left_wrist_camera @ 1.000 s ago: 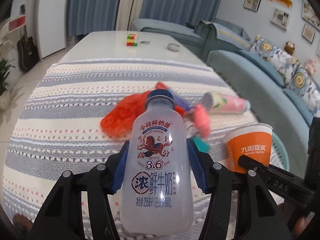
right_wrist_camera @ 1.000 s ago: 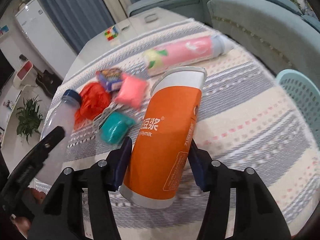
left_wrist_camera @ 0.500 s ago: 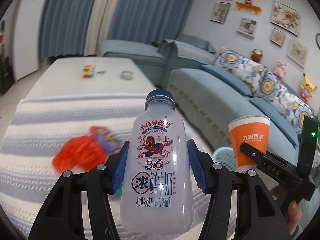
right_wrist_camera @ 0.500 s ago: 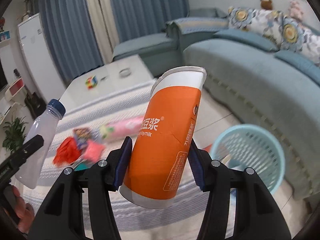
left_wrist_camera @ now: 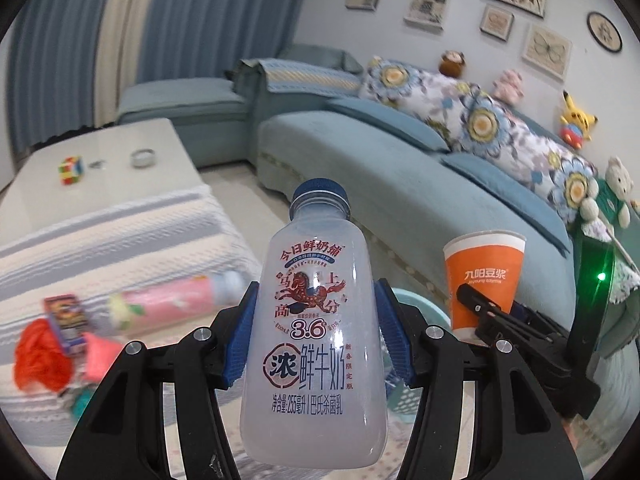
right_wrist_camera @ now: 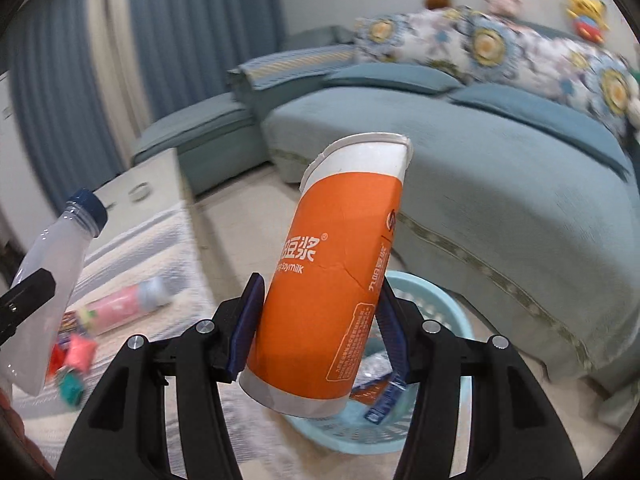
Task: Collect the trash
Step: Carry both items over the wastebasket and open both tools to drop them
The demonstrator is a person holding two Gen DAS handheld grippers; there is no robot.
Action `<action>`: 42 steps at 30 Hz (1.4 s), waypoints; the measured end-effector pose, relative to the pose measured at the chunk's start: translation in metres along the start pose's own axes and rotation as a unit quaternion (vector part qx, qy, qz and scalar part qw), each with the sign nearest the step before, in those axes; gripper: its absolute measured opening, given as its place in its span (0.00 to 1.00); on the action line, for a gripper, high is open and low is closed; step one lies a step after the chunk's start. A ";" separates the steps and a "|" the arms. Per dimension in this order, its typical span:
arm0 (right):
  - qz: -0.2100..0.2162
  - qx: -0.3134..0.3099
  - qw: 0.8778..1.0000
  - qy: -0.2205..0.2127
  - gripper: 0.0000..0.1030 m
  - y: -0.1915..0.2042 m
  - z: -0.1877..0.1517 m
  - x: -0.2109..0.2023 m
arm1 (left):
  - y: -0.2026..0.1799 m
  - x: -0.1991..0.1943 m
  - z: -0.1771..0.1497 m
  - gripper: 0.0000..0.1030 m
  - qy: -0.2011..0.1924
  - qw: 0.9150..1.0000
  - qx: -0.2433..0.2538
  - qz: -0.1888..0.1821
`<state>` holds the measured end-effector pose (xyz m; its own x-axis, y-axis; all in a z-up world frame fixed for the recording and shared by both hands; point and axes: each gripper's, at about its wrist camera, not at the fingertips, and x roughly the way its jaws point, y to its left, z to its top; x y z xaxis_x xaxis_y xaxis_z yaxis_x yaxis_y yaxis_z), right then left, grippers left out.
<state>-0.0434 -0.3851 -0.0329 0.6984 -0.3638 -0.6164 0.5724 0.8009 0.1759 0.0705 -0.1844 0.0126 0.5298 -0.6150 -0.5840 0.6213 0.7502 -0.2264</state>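
Observation:
My left gripper (left_wrist_camera: 316, 340) is shut on a cloudy white milk bottle (left_wrist_camera: 316, 344) with a blue cap, held upright in the air. The right gripper (right_wrist_camera: 318, 328) is shut on an orange soy milk paper cup (right_wrist_camera: 340, 280), tilted slightly right. Below and behind the cup sits a light blue trash basket (right_wrist_camera: 432, 300) on the floor with wrappers inside; its rim (left_wrist_camera: 420, 300) shows behind the bottle. In the left wrist view the cup (left_wrist_camera: 484, 276) and right gripper appear at right. In the right wrist view the bottle (right_wrist_camera: 52, 288) appears at far left.
A striped cloth covers the table (left_wrist_camera: 120, 240) at left, holding a pink tube (left_wrist_camera: 172, 300), a red mesh bag (left_wrist_camera: 40, 356), a pink packet and other scraps. A colour cube (left_wrist_camera: 72, 169) sits farther back. A blue sofa (left_wrist_camera: 420, 208) with cushions and toys runs along the right.
Both grippers have swung right and upward off the table toward the sofa, carrying the bottle and cup. The basket has come into view under the cup; the table trash has slid to the left.

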 end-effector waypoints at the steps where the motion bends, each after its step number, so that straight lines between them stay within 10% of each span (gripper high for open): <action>1: -0.005 0.009 1.000 0.008 0.50 -0.008 -0.002 0.007 | -0.006 0.010 -0.001 0.53 0.008 1.000 0.003 -0.005; 13: -0.046 0.068 0.992 0.093 0.54 -0.055 -0.018 0.058 | -0.052 0.092 -0.037 0.54 0.101 0.993 0.053 -0.033; 32: -0.020 0.053 0.996 0.067 0.54 -0.034 -0.021 0.048 | -0.034 0.067 -0.033 0.63 0.073 0.996 0.047 -0.037; 42: 0.033 -0.007 0.999 -0.005 0.54 0.017 -0.016 0.007 | 0.003 -0.007 -0.011 0.63 0.007 1.000 0.024 -0.017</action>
<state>-0.0354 -0.3666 -0.0465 0.7385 -0.3139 -0.5968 0.5184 0.8303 0.2047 0.0623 -0.1750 0.0076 0.5009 -0.6361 -0.5869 0.6653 0.7167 -0.2091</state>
